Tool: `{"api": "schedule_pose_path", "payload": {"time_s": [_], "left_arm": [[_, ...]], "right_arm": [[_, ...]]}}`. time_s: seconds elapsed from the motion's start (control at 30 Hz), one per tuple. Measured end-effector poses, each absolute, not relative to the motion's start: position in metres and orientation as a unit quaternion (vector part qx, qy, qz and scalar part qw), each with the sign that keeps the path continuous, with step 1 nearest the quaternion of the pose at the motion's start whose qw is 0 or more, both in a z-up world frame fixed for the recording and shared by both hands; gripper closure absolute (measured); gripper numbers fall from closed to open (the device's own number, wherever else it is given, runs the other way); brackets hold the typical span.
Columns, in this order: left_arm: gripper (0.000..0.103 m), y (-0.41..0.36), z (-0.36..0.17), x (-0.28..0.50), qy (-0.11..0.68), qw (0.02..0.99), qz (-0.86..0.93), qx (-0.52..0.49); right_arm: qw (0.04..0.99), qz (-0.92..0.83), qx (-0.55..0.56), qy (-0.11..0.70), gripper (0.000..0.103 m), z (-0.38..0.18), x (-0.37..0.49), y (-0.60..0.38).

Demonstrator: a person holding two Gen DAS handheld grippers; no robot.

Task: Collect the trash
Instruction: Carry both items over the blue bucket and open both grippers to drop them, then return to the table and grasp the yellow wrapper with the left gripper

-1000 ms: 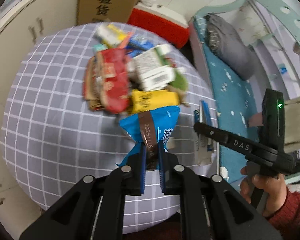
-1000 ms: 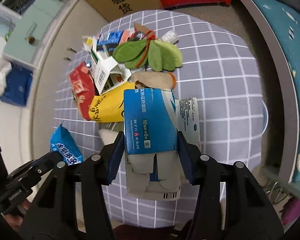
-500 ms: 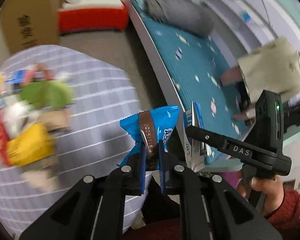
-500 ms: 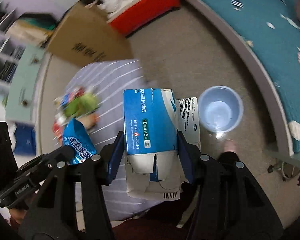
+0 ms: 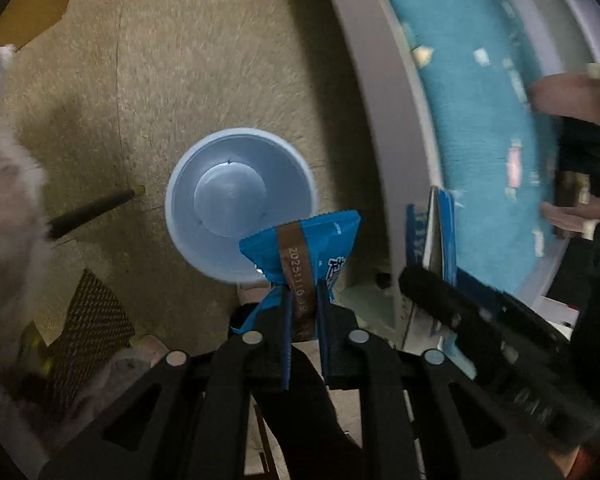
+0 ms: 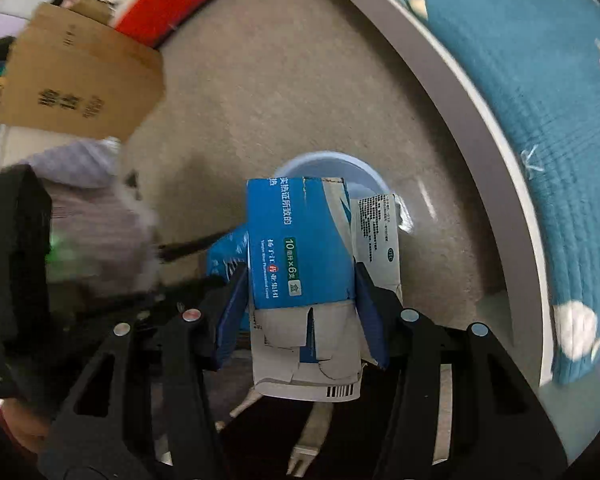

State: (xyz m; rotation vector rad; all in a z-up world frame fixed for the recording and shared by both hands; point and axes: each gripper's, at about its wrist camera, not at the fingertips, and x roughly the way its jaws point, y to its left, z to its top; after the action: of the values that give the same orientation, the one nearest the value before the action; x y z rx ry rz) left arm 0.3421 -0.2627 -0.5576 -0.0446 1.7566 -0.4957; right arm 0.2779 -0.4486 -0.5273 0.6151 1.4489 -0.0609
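Both grippers have swung away from the gridded tabletop and its heap of wrappers, seen a second ago, and now look down at the floor by the bed.

Left wrist view: the left gripper (image 5: 303, 300) is pinched narrow on the crimped end of a blue snack wrapper (image 5: 304, 246), which stands up between the fingertips with a brown strip bearing a printed date. Behind and just left of the wrapper, a pale blue bin (image 5: 240, 204) sits on the beige floor (image 5: 220, 60), open side up, with nothing visible inside it. The wrapper overlaps the bin's near right rim in this view. To the right, the right gripper (image 5: 428, 280) shows edge-on and blurred, with the thin edge of a blue box (image 5: 444, 236) rising from it. A grey bed frame (image 5: 380, 80) curves past, with a teal blanket (image 5: 480, 120) beyond.

Right wrist view: the right gripper (image 6: 302, 284) is spread wide and clamped on the sides of the blue box (image 6: 300, 244), a medicine carton with white torn flaps and a barcode at its near end. The bin's rim (image 6: 324, 160) shows just above the box top, mostly hidden behind it. The blue wrapper (image 6: 228, 252) shows left of the box. A brown cardboard carton (image 6: 80, 84) lies at upper left, with something red (image 6: 188, 0) past it
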Motion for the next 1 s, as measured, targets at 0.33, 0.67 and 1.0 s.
{"api": "schedule_pose_path", "payload": {"time_s": [0.33,0.67,1.0], "left_arm": [[0.056,-0.277,-0.686,0.366,0.798,0.586,-0.137,-0.047],[0.041,-0.254,-0.668,0.37,0.78,0.621,-0.076,0.011],[0.034,-0.228,-0.575,0.368,0.754,0.655,-0.044,0.022]], "right_arm": [[0.671,-0.042,0.303,0.675,0.051,-0.646,0.29,-0.474],[0.651,-0.02,0.319,0.688,0.05,-0.653,0.298,-0.462],[0.651,0.006,0.341,0.678,0.035,-0.605,0.315,-0.441]]}}
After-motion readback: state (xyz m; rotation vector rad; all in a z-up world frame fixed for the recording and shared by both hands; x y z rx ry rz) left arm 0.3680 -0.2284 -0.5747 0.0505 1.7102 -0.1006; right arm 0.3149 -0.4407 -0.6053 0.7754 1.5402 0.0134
